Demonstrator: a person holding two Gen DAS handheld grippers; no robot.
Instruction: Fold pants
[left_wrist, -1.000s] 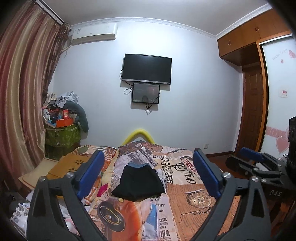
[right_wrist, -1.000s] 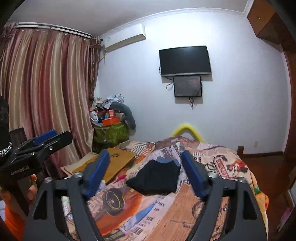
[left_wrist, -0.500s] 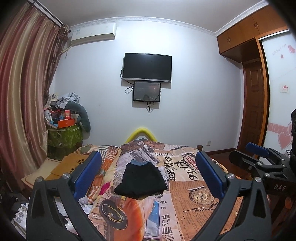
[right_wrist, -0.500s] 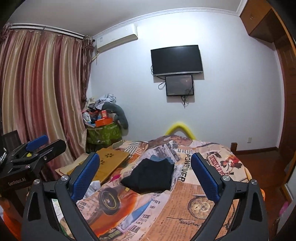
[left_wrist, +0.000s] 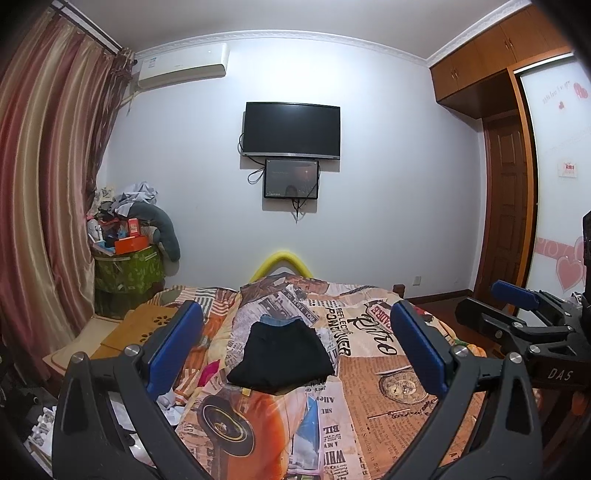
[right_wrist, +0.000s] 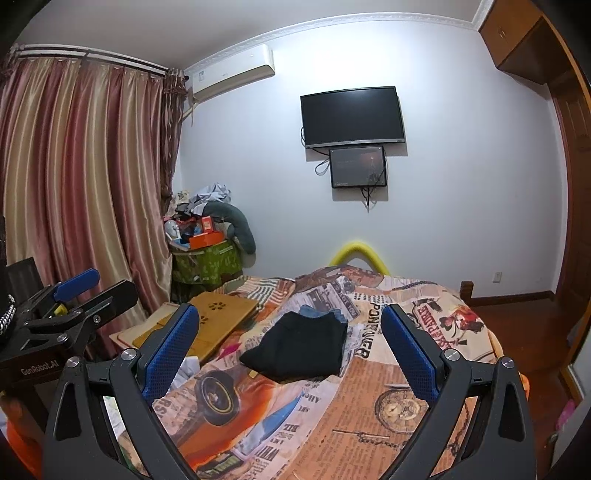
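Bedroom, newsprint-pattern bed (left_wrist: 373, 373): black pants (left_wrist: 282, 356) lie folded at frame centre, atop blue denim. Left tongs (left_wrist: 295, 347) & right tongs (right_wrist: 290, 349) both agape, empty, well back. Fabric prob. soft, light, floppy; pinch a folded edge w/ 2 layers.

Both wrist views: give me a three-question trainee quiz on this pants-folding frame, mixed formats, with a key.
1. True or false: the left gripper holds the black pants.
2. Where do the pants lie? A) on the floor B) on the bed, folded C) on the wooden board
3. Fill in: something ____ in colour peeks out from under the pants' far edge.

Key: 1 false, both it and the right gripper are open and empty; 2 B; 3 blue.
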